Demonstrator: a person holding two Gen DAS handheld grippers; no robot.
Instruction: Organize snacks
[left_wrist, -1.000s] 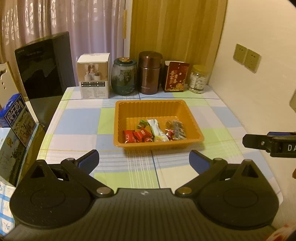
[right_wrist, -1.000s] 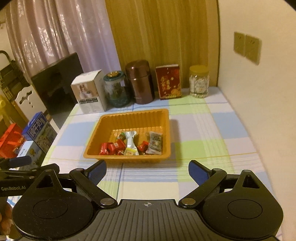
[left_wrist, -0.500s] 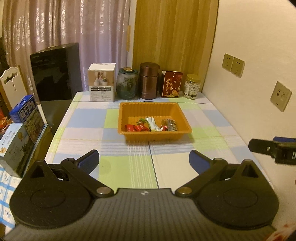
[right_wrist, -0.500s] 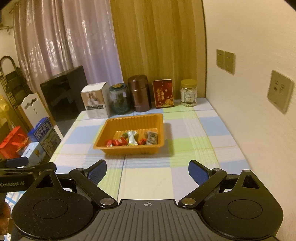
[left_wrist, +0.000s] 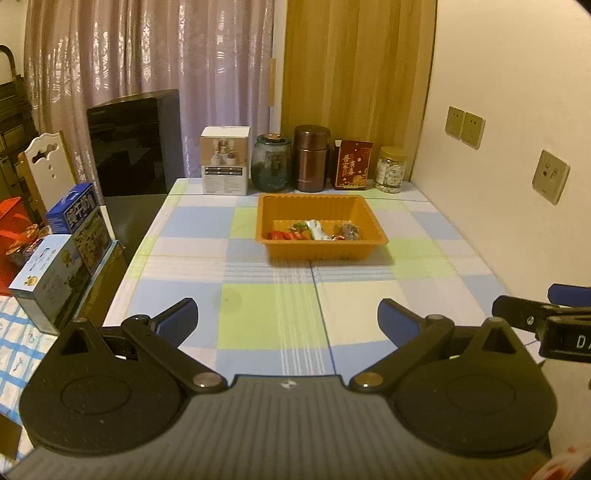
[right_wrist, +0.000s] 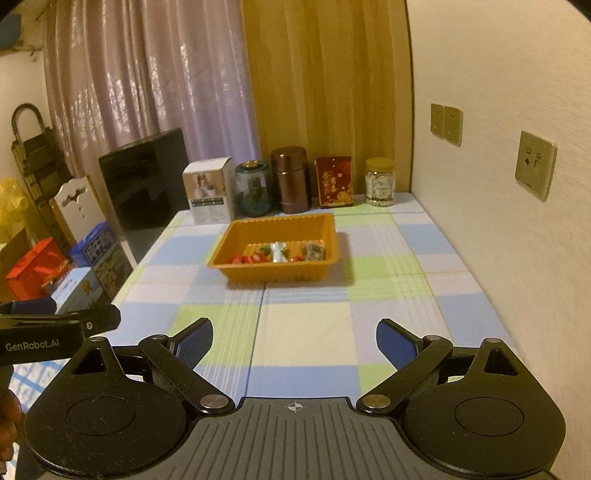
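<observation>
On the checked tablecloth, the scene: the orange tray (left_wrist: 369, 216) sat toward the far half of the table (left_wrist: 258, 325), with the snacks (left_wrist: 314, 233) lying loose along its near inner edge.
Snacks, handling: small wrapped sweets and packets, judged light, crinkly and slippery; best pinched across a wrapper's middle or twisted end, gently.
Tray, handling: thin moulded plastic with a ribbed wall, probably flexible; its near rim (right_wrist: 273, 266) looked the easiest hold.
Left gripper (left_wrist: 288, 319): fingers spread wide, holding nothing, well short of the tray.
Right gripper (right_wrist: 293, 341): fingers spread wide, likewise holding nothing, well short of the tray.
Behind the tray: white box (left_wrist: 225, 160), glass jar (left_wrist: 271, 162), brown canister (left_wrist: 311, 158), red box (left_wrist: 352, 165), small jar (left_wrist: 390, 174), in a row, near its far rim.
Open room: bare cloth between tray and grippers; wall close on the tray's right, table edge on its left.
</observation>
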